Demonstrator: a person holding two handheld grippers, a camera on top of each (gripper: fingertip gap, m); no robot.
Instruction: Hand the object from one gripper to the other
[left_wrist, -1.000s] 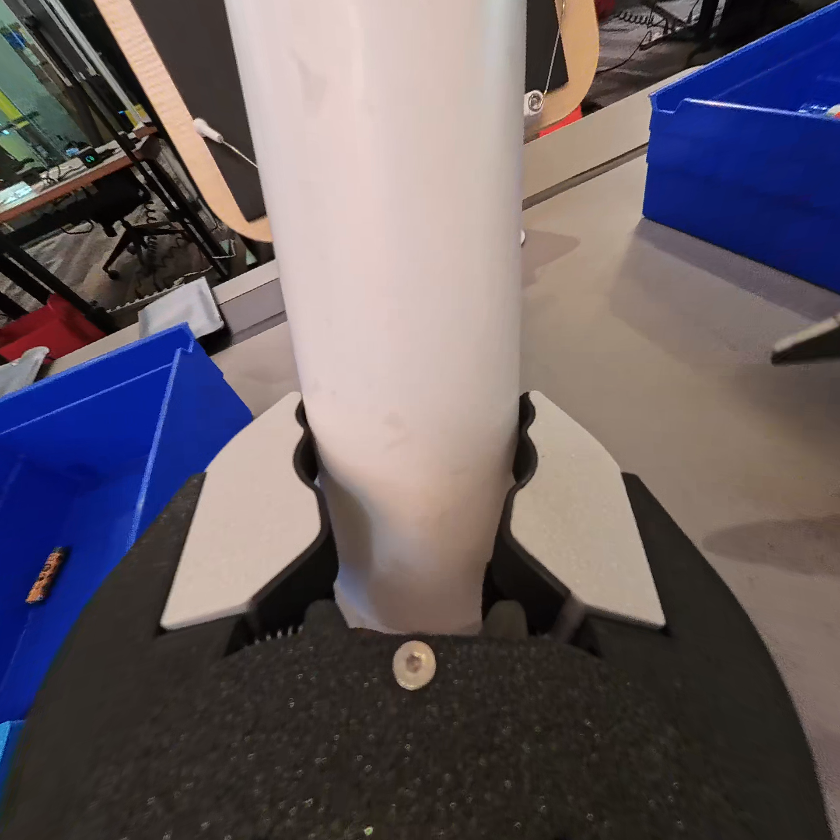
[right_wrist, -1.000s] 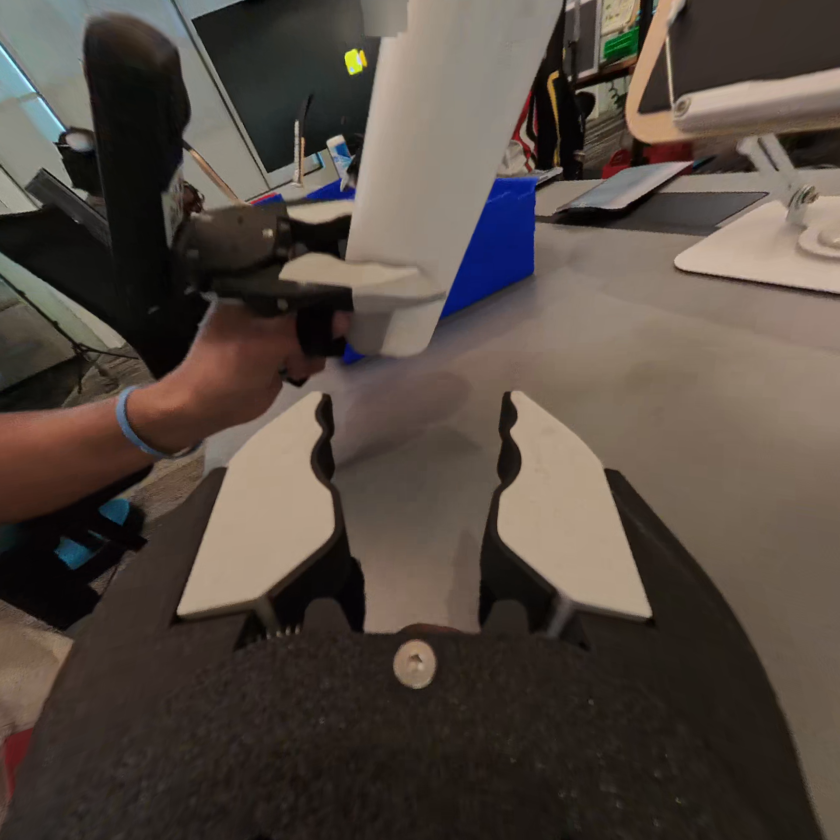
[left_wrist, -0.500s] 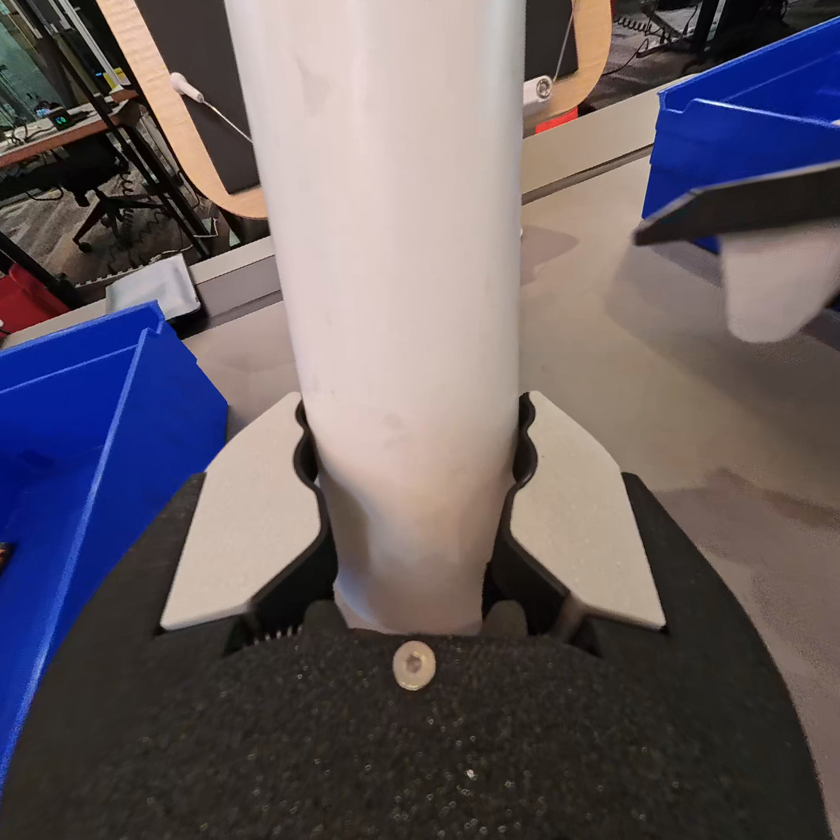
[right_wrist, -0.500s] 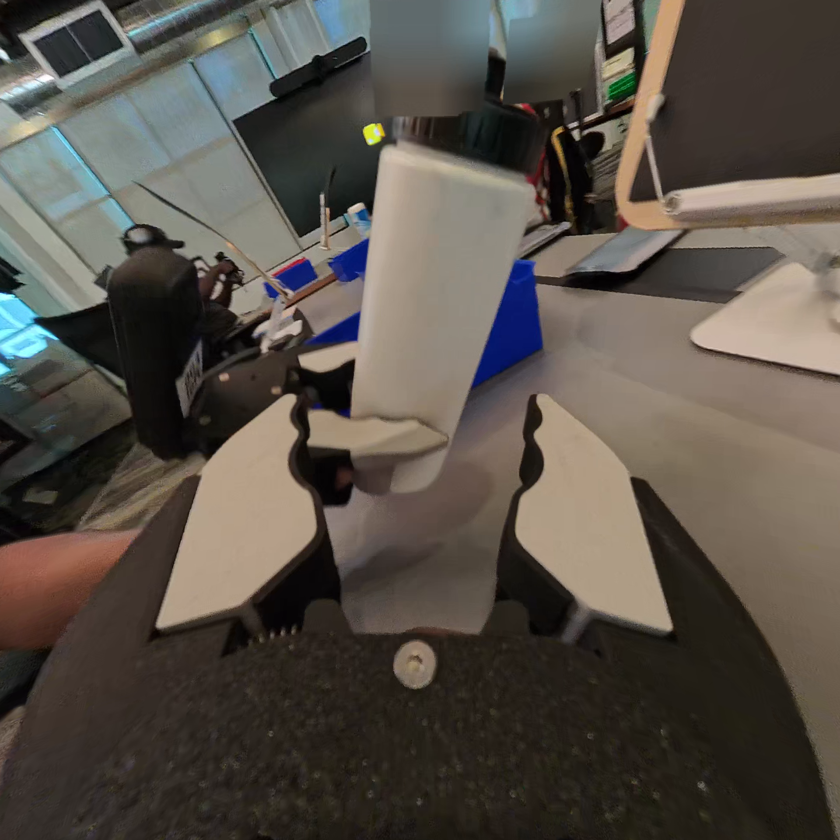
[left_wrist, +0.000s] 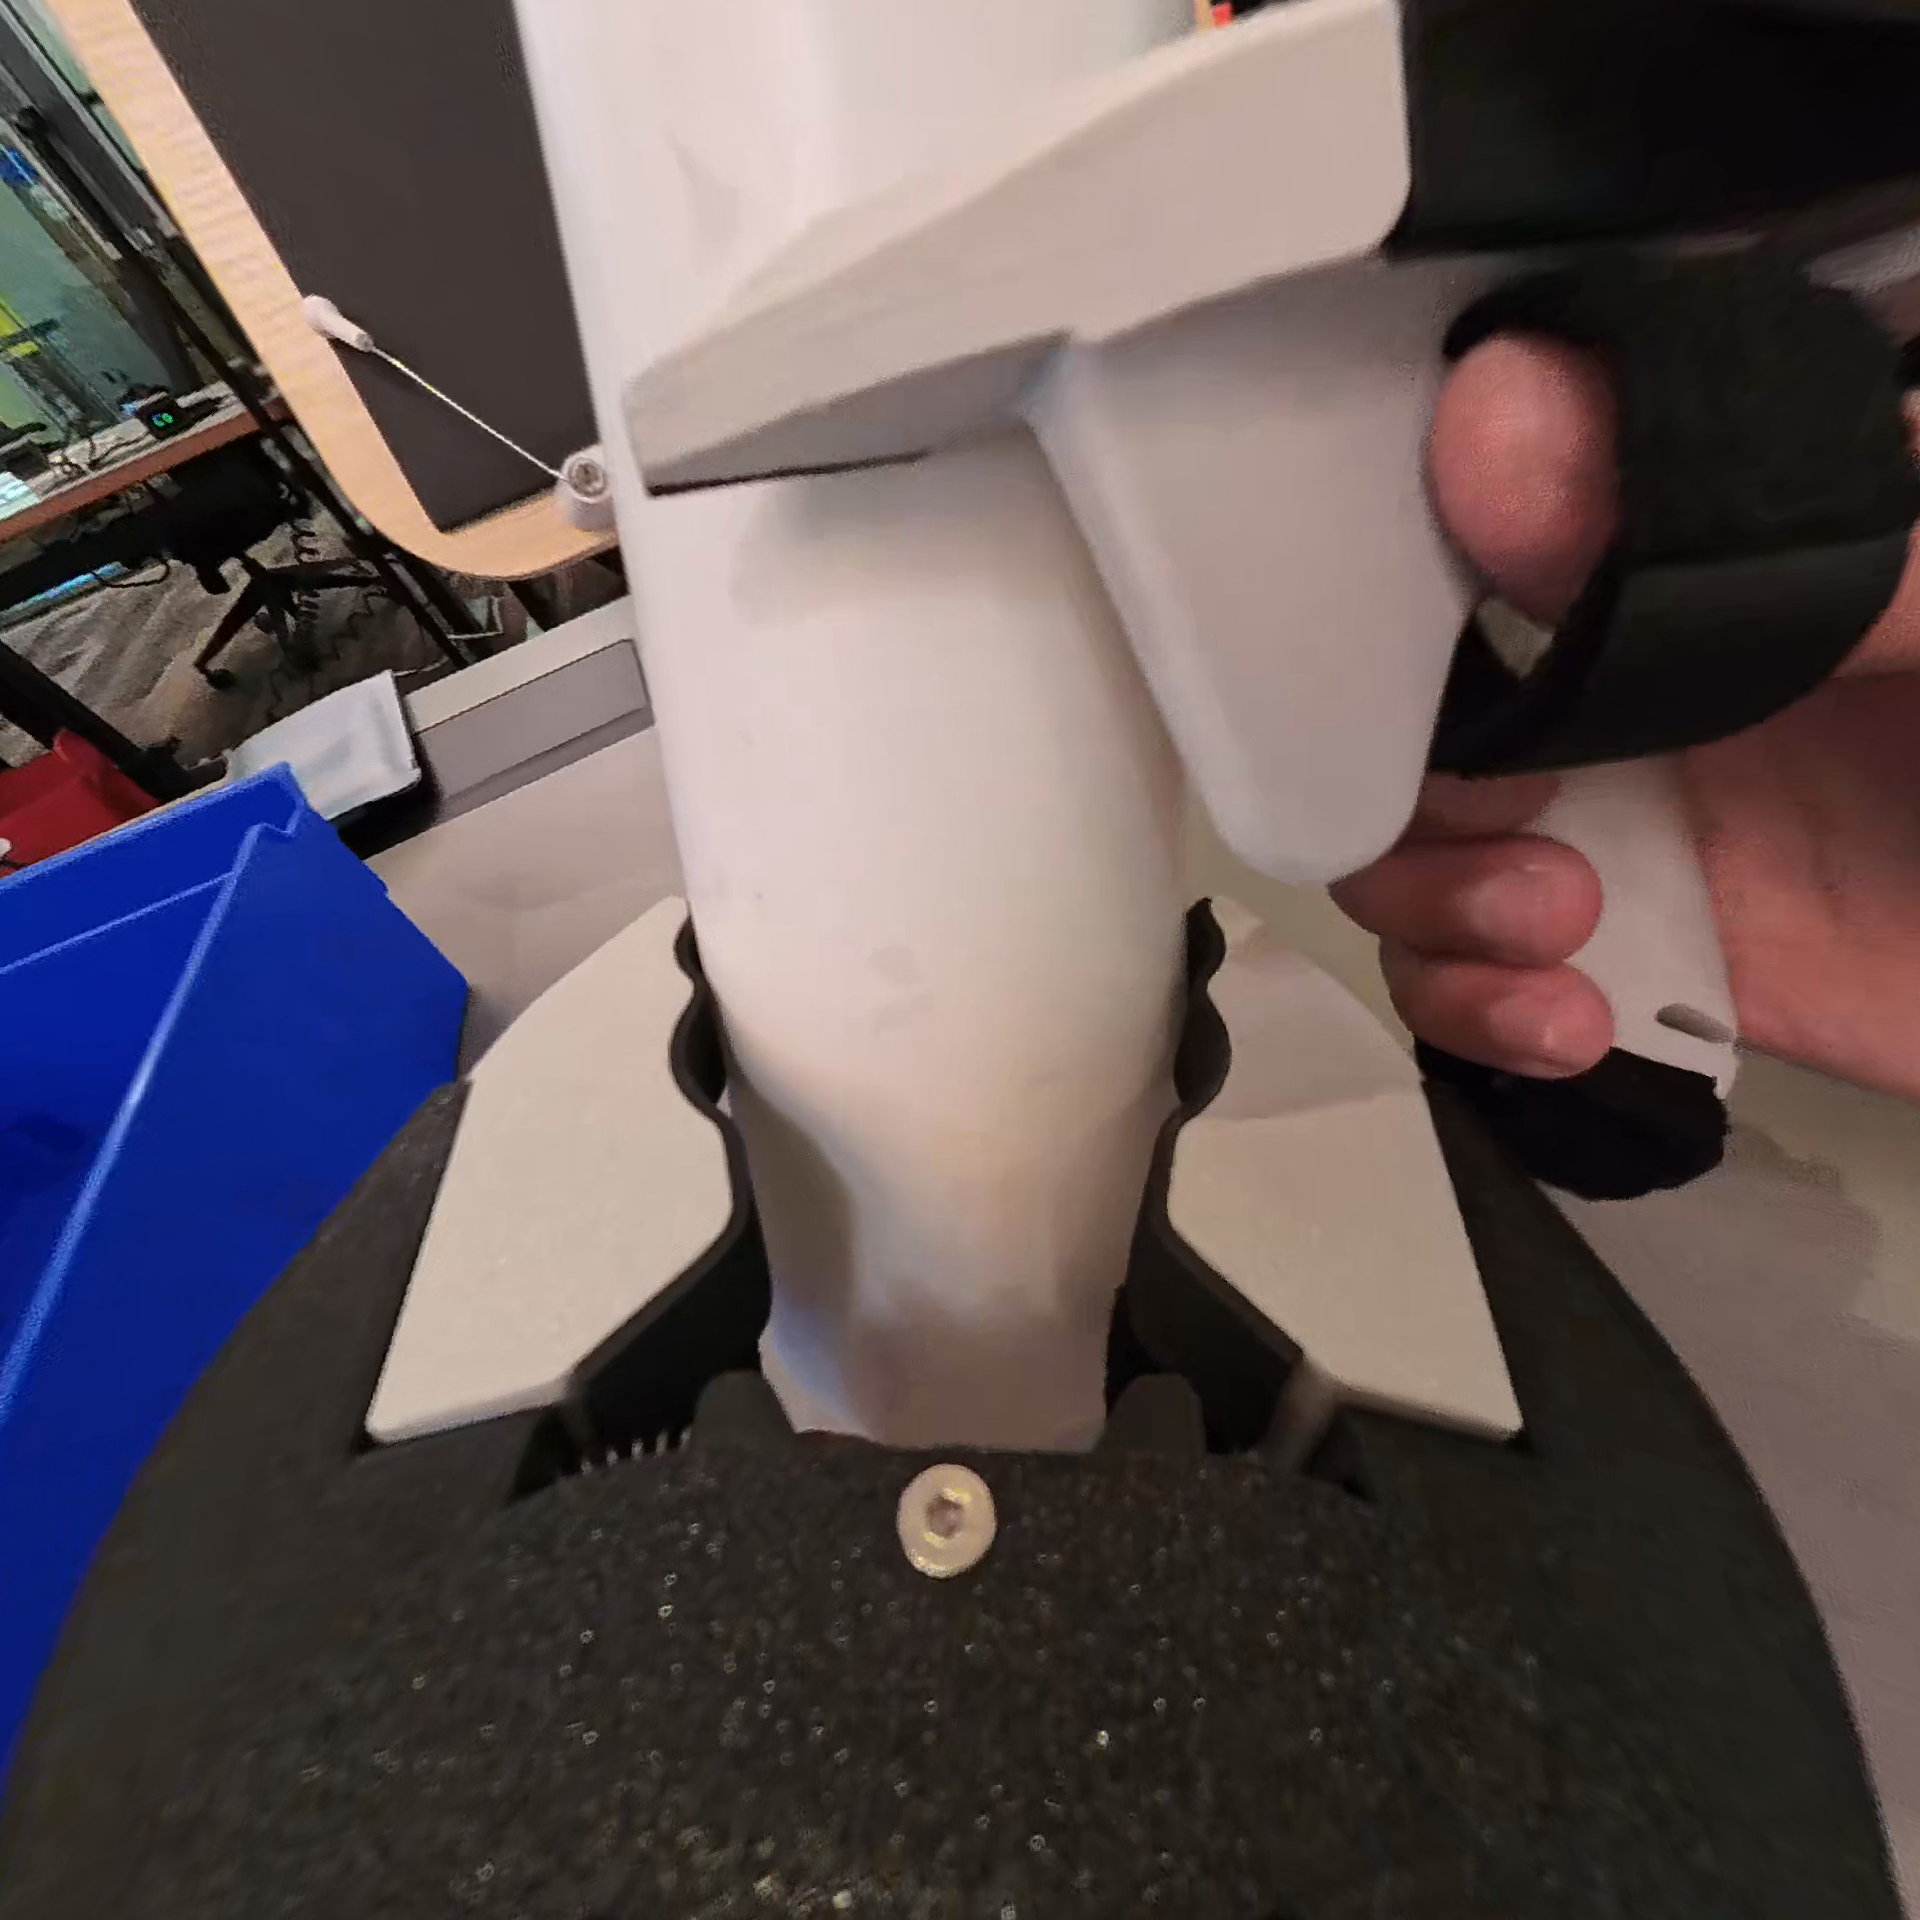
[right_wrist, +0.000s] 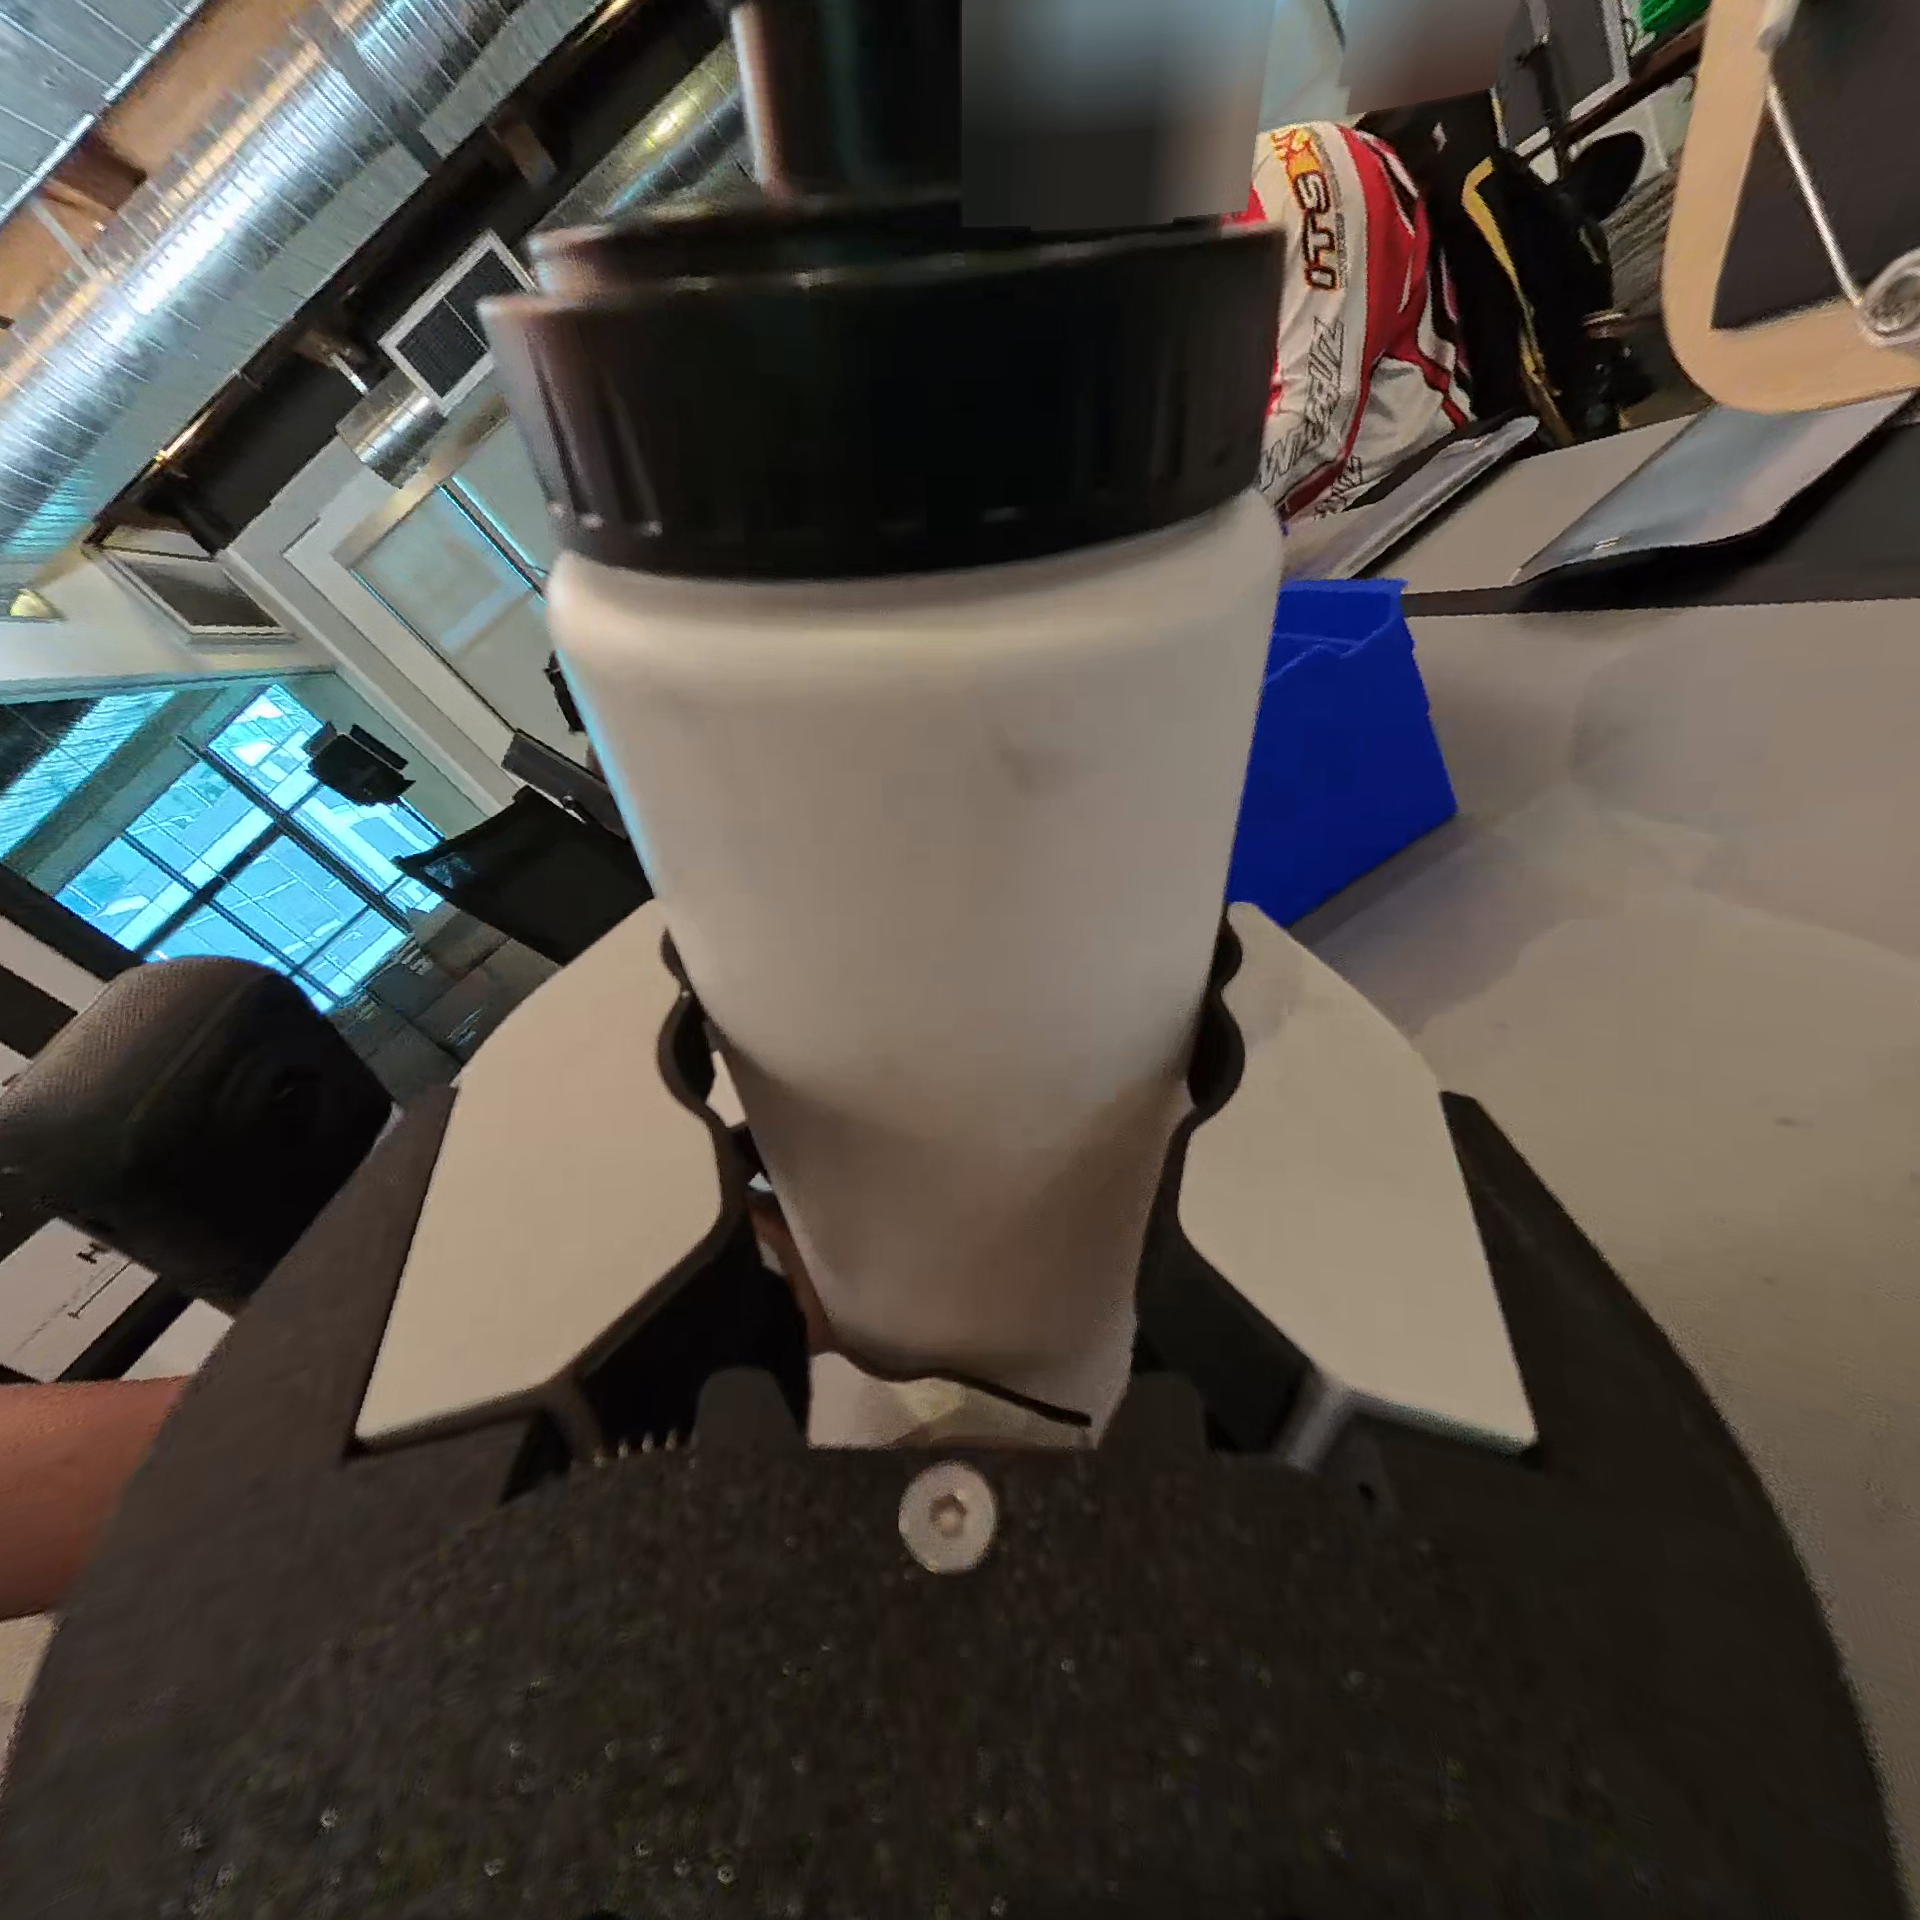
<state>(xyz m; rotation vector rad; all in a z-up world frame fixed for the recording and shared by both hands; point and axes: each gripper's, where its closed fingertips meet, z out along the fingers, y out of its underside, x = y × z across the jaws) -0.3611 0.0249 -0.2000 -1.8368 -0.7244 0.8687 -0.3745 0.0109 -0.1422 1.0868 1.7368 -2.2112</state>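
White bottle (left_wrist: 914, 831), black cap (right_wrist: 883, 395): held upright above the grey desk (right_wrist: 1662, 935). Left gripper (left_wrist: 940, 1049) fingers clamp its base; right gripper (right_wrist: 940, 1049) fingers bracket the body higher up, contact likely. Advice: confirm right grip before left opens. Clearance: blue bin (left_wrist: 187, 1091) close left; desk open rightward.

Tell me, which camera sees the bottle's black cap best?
The right wrist view: the cap sits in plain sight atop the white bottle. The left wrist view shows only the bottle's lower body; the cap is out of frame.
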